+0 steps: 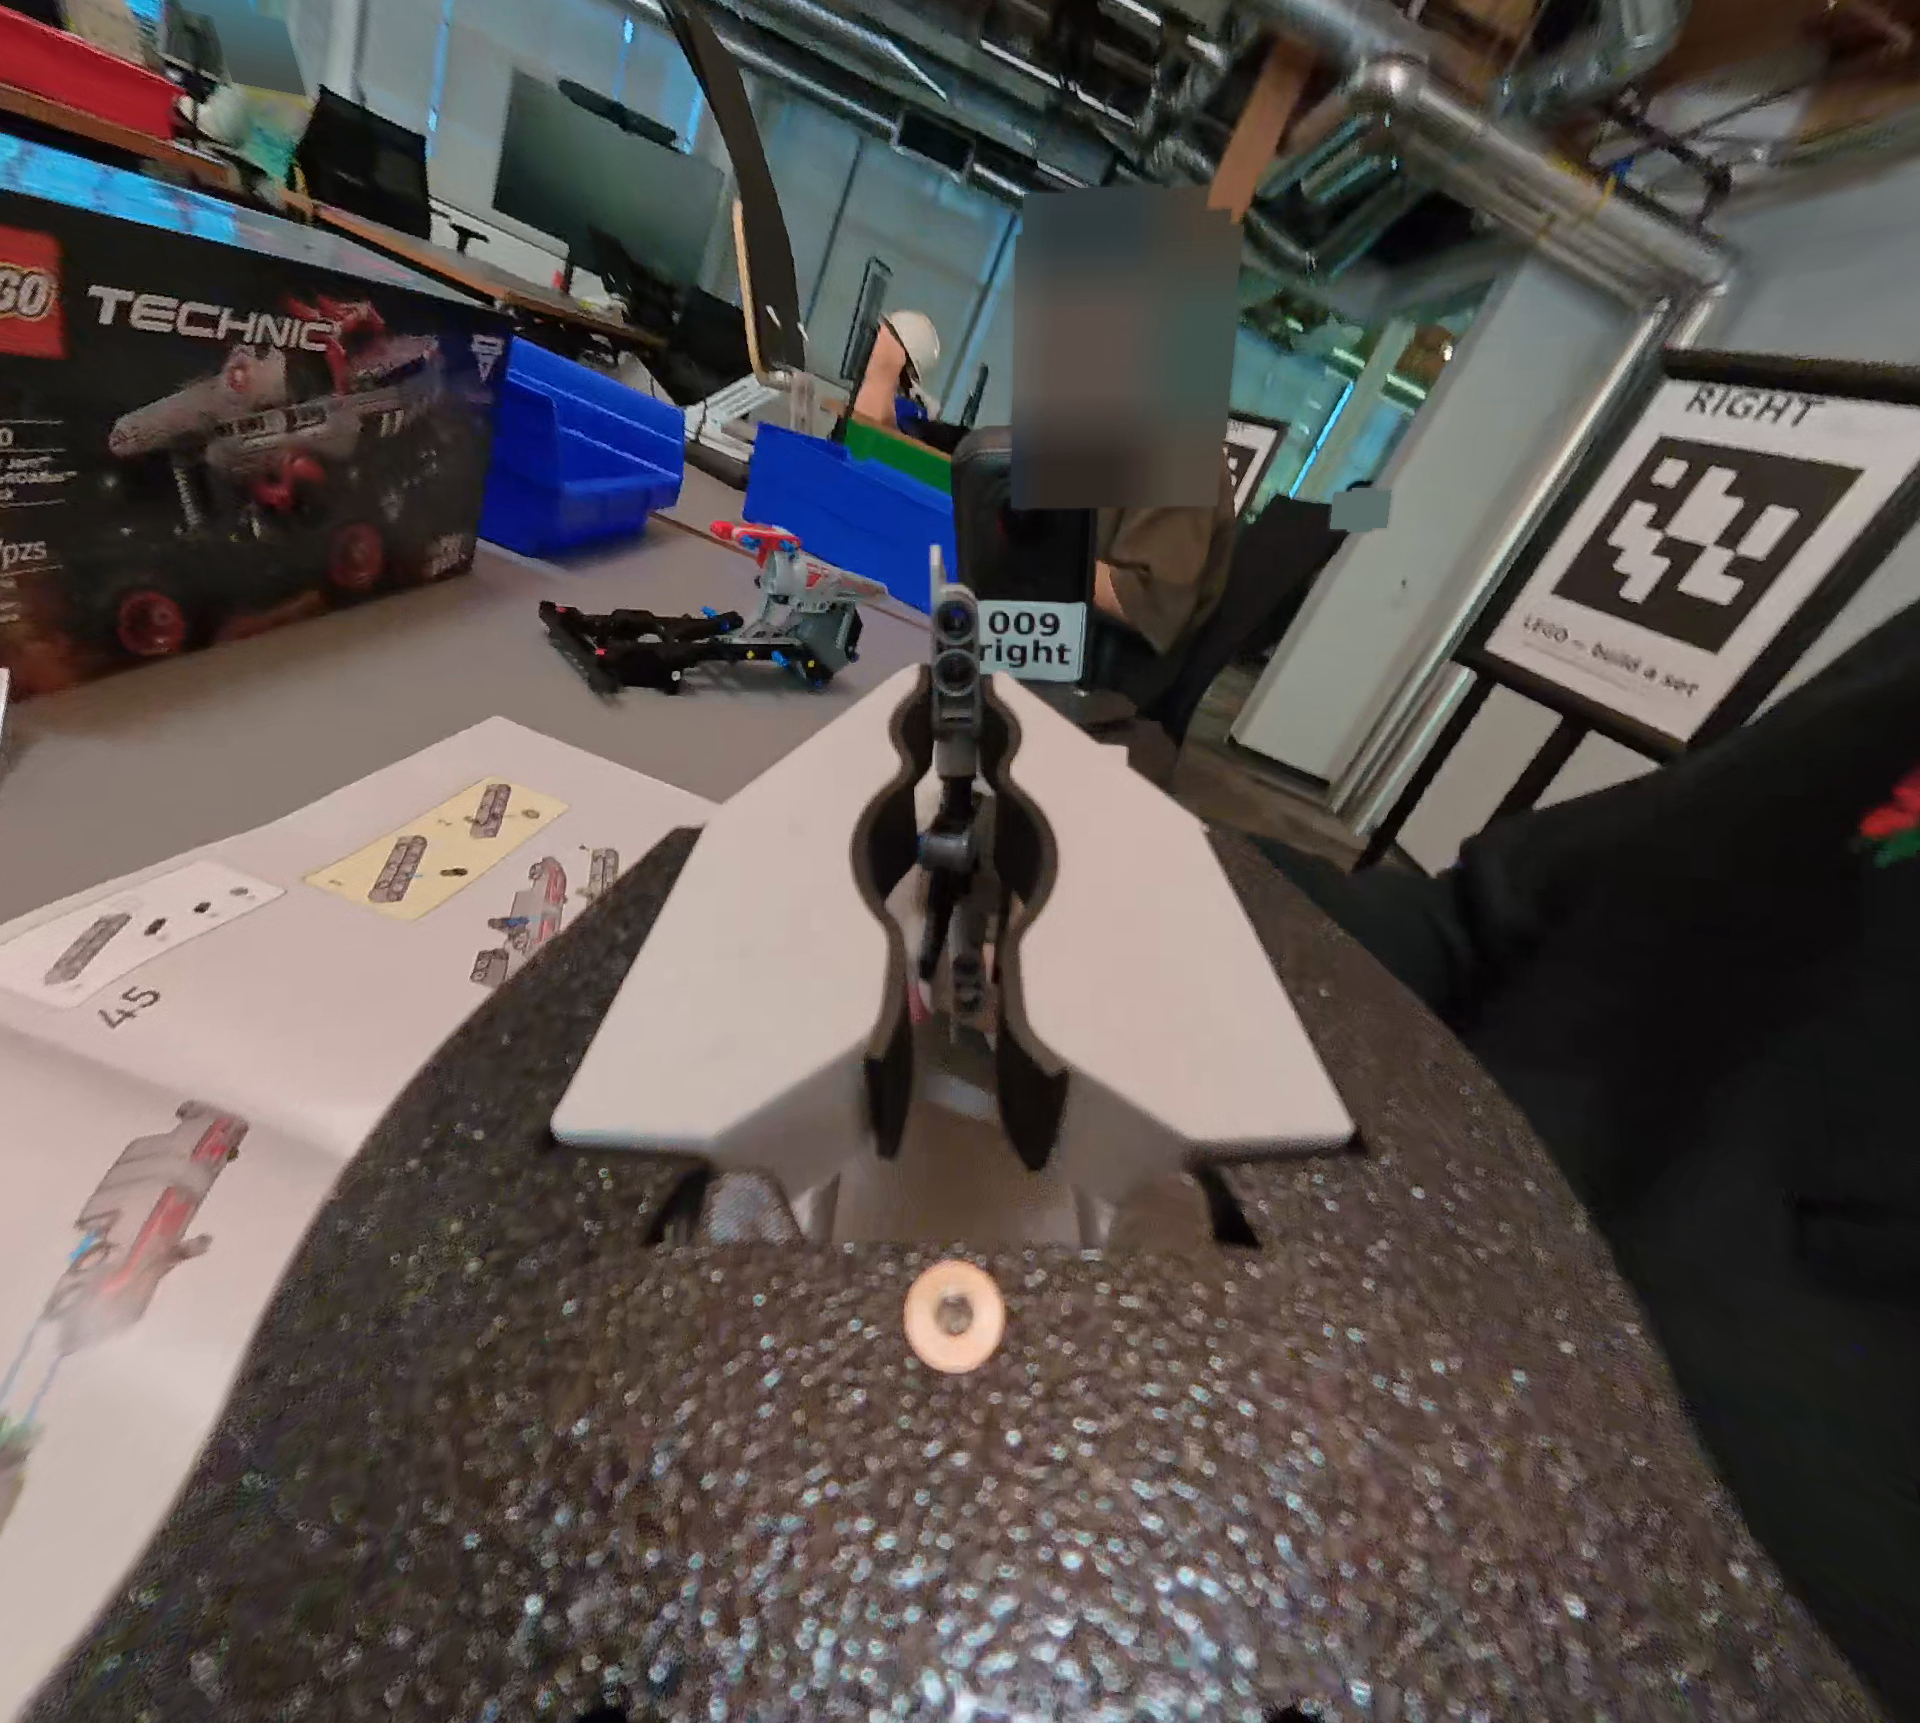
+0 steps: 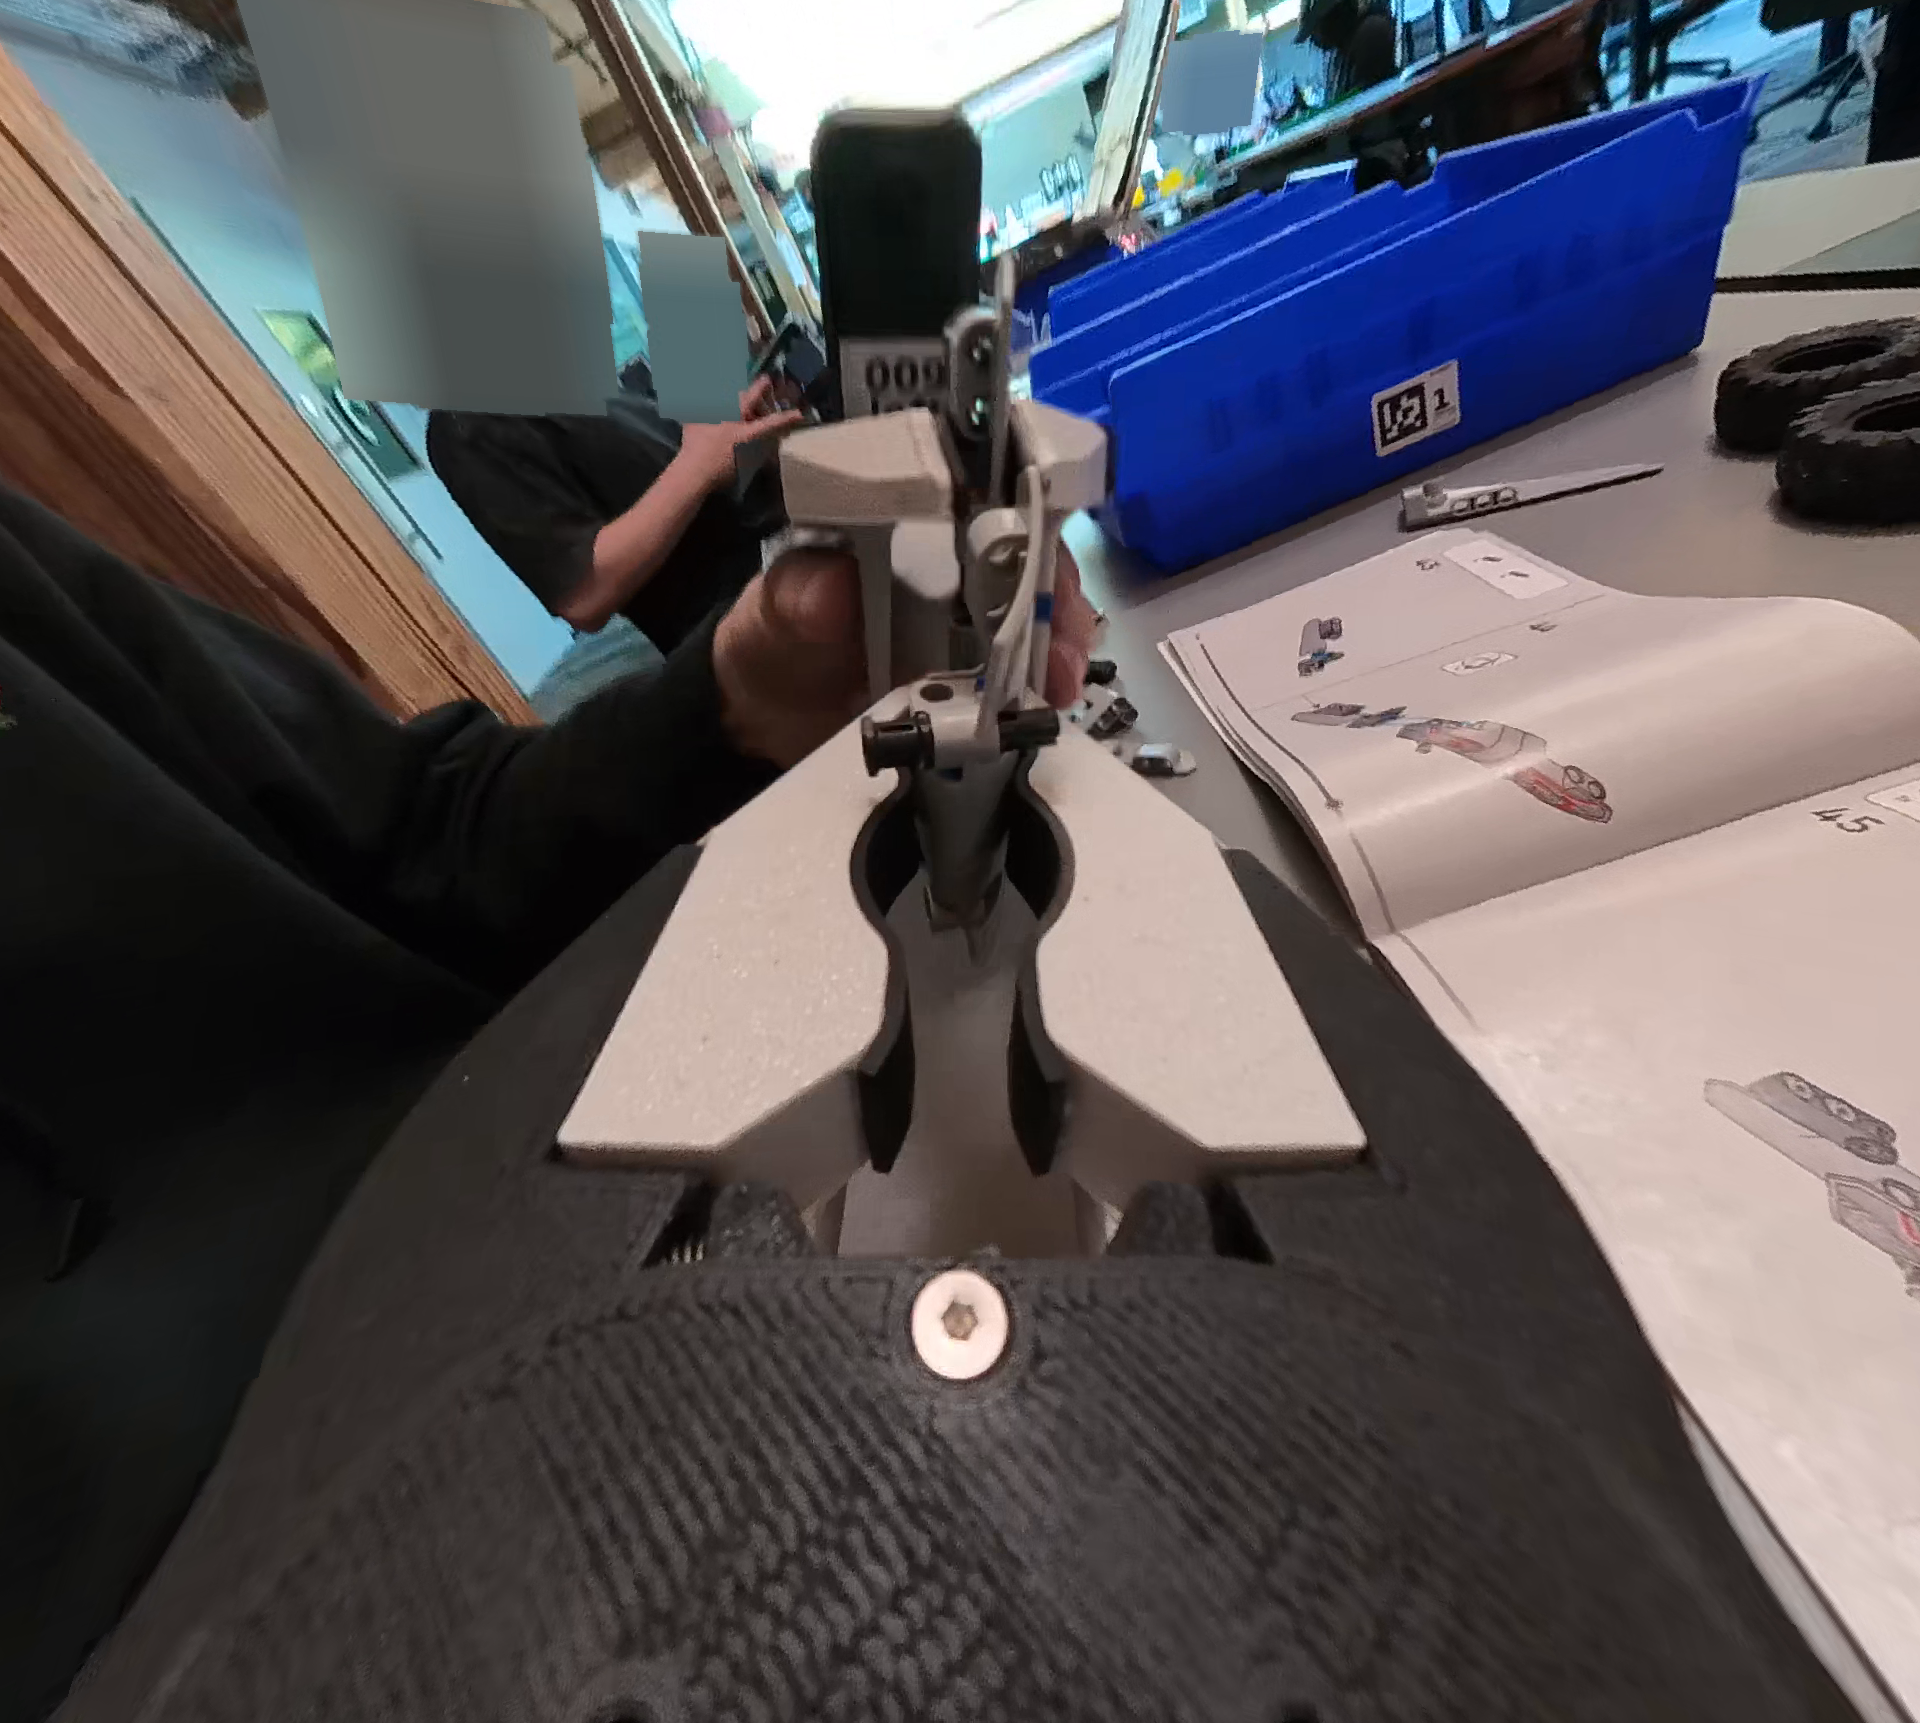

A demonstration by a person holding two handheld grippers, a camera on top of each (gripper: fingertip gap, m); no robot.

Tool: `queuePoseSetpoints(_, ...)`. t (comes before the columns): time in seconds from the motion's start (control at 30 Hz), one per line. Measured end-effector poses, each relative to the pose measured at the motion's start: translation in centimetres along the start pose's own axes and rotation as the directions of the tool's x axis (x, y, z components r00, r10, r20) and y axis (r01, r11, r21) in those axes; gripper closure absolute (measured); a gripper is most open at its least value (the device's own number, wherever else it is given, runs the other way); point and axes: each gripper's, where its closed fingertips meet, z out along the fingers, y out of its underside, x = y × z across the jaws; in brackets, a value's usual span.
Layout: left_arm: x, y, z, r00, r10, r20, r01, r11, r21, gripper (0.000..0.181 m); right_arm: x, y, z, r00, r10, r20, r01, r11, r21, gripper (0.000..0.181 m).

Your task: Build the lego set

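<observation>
Clamping one slim grey lego piece [image 1: 954, 665], both grippers [image 1: 951, 738] [image 2: 961, 759] meet.

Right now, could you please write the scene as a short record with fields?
left gripper: shut on a grey lego sub-assembly
right gripper: shut on the other end of that sub-assembly
instruction booklet: open on the table
partly built chassis: on the table, untouched
blue bins: behind the booklet
black tyres: two, far right, on the table
set box: standing at the left
</observation>
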Motion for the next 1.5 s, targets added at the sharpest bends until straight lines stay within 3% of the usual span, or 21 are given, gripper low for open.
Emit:
queuePoseSetpoints(0.17, -0.4, 0.2, 0.3, 0.997, -0.071, -0.013, 0.072, 0.997, 0.034, 0.176, 0.9, -0.9, -0.7, 0.999, 0.034, -0.042, -0.031, 0.997, 0.074, 0.171)
queuePoseSetpoints(0.47, -1.2, 1.4, -0.9, 0.999, 0.009, 0.052, -0.002, 0.992, -0.124, 0.176, 1.5, -1.1, -1.2, 0.997, 0.025, -0.071, -0.020, 0.997, 0.073, 0.171)
queuePoseSetpoints(0.67, -0.4, -0.6, 0.1, 0.998, 0.023, 0.057, -0.026, 0.998, 0.052, 0.177, 1.2, -0.4, -0.6, 0.997, -0.015, -0.081, 0.016, 1.000, 0.018, 0.171)
queuePoseSetpoints(0.93, -1.2, -0.7, 0.7, 0.994, -0.084, 0.065, 0.068, 0.974, 0.215, 0.176, 1.9, -1.9, -1.5, 0.993, 0.048, -0.105, -0.031, 0.987, 0.155, 0.172)
queuePoseSetpoints(1.27, -1.2, 0.0, 0.1, 0.996, -0.039, 0.080, 0.037, 0.999, 0.029, 0.177, 1.7, -1.5, -1.1, 0.994, 0.028, -0.110, -0.015, 0.993, 0.121, 0.172)
queuePoseSetpoints(1.5, -1.5, 0.5, -0.1, 0.985, -0.002, 0.173, 0.024, 0.992, -0.123, 0.177, 1.9, -0.8, -0.6, 0.991, 0.012, -0.135, -0.004, 0.998, 0.062, 0.172)
